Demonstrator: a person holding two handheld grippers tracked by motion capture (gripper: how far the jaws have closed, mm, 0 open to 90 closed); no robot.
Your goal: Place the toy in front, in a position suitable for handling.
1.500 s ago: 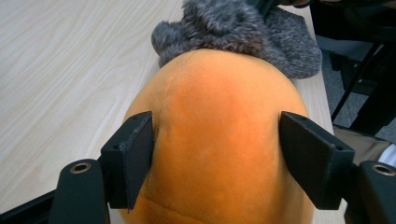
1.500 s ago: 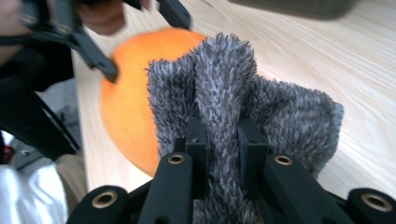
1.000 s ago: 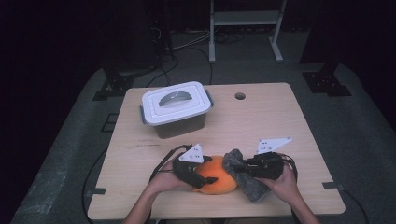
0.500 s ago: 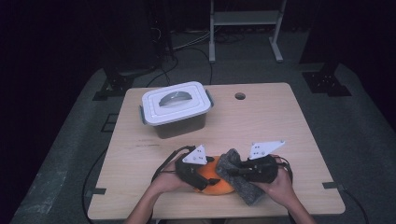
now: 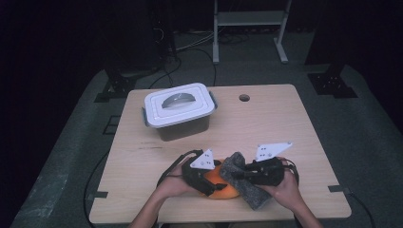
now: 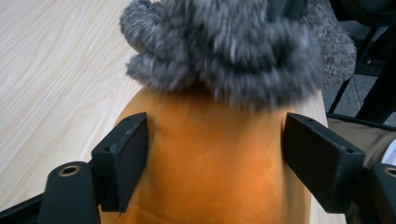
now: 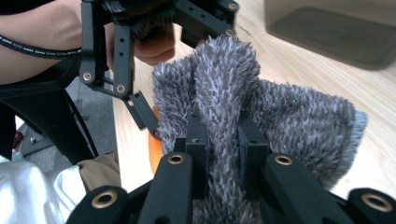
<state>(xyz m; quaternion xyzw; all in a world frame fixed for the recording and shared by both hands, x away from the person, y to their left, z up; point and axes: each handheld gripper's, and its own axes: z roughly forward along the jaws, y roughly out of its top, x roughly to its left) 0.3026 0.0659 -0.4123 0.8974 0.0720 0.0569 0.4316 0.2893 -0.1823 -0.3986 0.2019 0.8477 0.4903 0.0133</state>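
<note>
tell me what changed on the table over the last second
The left gripper has just been opening its jaws, which still flank the orange object. The right gripper drew the grey fuzzy cloth slightly leftward over it. The lidded container stayed put.

A light wooden table (image 5: 266,123) stands on a grey floor mat (image 5: 375,137) in a dark room; light falls on the table alone. Near the table's far edge is a round hole (image 5: 244,98). Beyond the table a pale metal frame (image 5: 249,19) stands on two legs, with cables (image 5: 195,45) running over the floor beside it. Black stand feet (image 5: 331,83) rest on the mat off the table's far right corner, and another (image 5: 116,88) off its far left corner
</note>
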